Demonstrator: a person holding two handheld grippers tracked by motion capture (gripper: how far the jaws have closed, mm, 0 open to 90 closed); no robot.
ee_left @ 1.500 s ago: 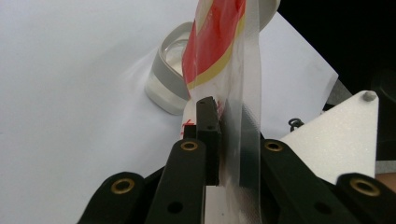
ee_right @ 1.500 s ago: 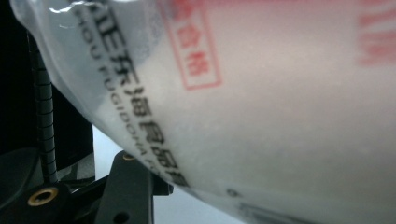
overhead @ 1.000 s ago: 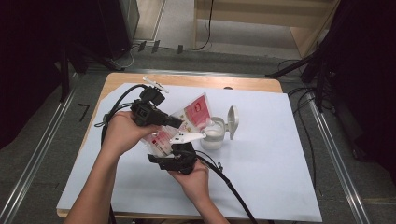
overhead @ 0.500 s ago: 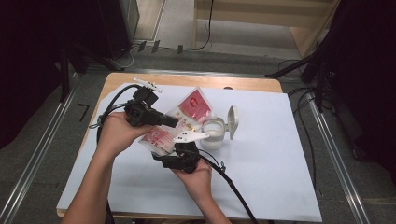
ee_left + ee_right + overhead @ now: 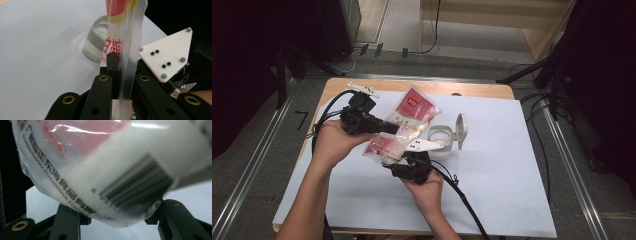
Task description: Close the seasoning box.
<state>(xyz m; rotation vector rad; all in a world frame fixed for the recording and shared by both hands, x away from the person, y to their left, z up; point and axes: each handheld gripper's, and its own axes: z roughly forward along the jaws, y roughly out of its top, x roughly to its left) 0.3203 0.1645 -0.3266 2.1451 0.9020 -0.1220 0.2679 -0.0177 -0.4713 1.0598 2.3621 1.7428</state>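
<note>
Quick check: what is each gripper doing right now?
Left gripper: shut on the bag's clear edge.
Right gripper: shut on the bag's lower end.

Glossy clear plastic bag (image 5: 404, 127); matt white sheet (image 5: 512, 190) over smooth wooden table (image 5: 422, 86).
</note>
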